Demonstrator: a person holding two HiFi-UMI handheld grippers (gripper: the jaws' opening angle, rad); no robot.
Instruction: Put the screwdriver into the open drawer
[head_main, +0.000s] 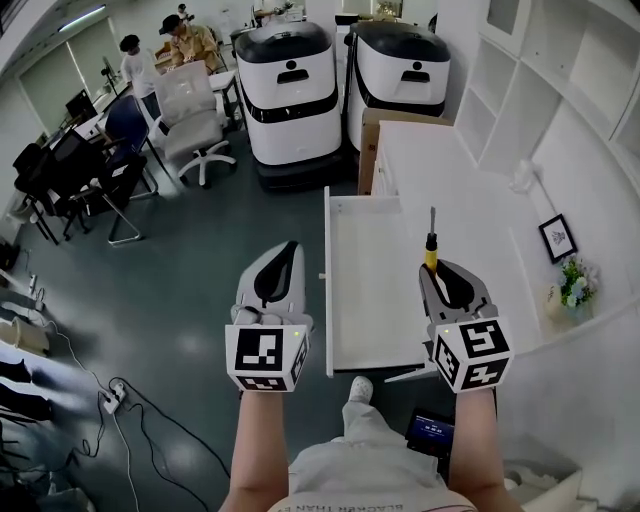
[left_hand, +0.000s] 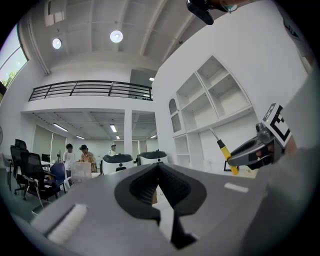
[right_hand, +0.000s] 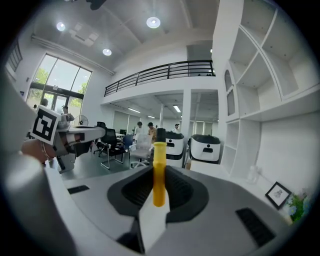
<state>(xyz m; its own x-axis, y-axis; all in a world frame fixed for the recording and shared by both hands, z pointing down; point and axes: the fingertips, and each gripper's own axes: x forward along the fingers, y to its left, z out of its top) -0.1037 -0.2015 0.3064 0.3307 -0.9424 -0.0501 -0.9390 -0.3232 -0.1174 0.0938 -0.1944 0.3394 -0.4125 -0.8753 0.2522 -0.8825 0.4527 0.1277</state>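
Over the right edge of the open drawer (head_main: 370, 300), head view: right gripper (head_main: 433, 270) carries the screwdriver (head_main: 432, 240), shaft parallel to the drawer's length, tip away; left gripper (head_main: 290, 247) sits outside its left wall. Left gripper view: jaws together, empty. Right gripper view: jaws clamp the yellow handle (right_hand: 159, 170).

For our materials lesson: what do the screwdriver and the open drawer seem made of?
The screwdriver: its handle looks like smooth yellow plastic, evenly coloured; its shaft is thin and dark, probably steel. The drawer: flat, matt white panels, likely painted or laminated board.
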